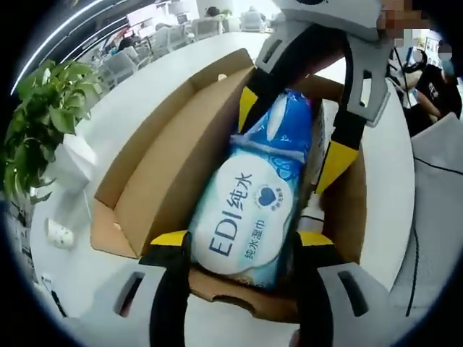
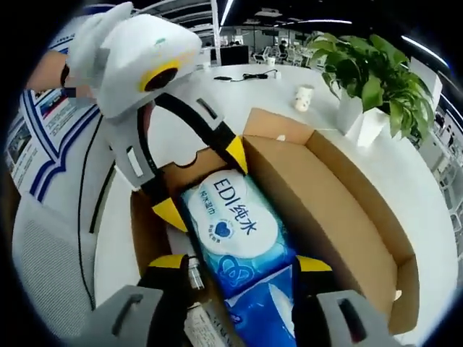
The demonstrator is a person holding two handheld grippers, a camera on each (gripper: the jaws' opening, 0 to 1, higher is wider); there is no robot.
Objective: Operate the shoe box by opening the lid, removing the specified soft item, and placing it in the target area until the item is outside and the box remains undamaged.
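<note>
An open brown cardboard shoe box point(image 1: 166, 173) point(image 2: 340, 210) lies on a white table, its lid folded back. Inside lies a soft blue wet wipes pack point(image 1: 249, 217) point(image 2: 235, 224) printed "EDI". My left gripper point(image 1: 242, 240) has its yellow-tipped jaws pressed against both sides of the pack's near end; in the right gripper view the left gripper point(image 2: 202, 184) reaches in from the top. My right gripper point(image 2: 241, 264) straddles the pack's other end, with a gap and a small pale tube point(image 2: 195, 289) on its left side. In the left gripper view the right gripper point(image 1: 293, 134) comes down from above.
A potted green plant in a white pot point(image 1: 51, 123) point(image 2: 369, 87) stands near the box. A small white cup point(image 1: 59, 233) point(image 2: 304, 96) sits on the white table point(image 1: 145, 87) point(image 2: 239, 94). A person's sleeve point(image 2: 43, 238) is close by, with office chairs beyond.
</note>
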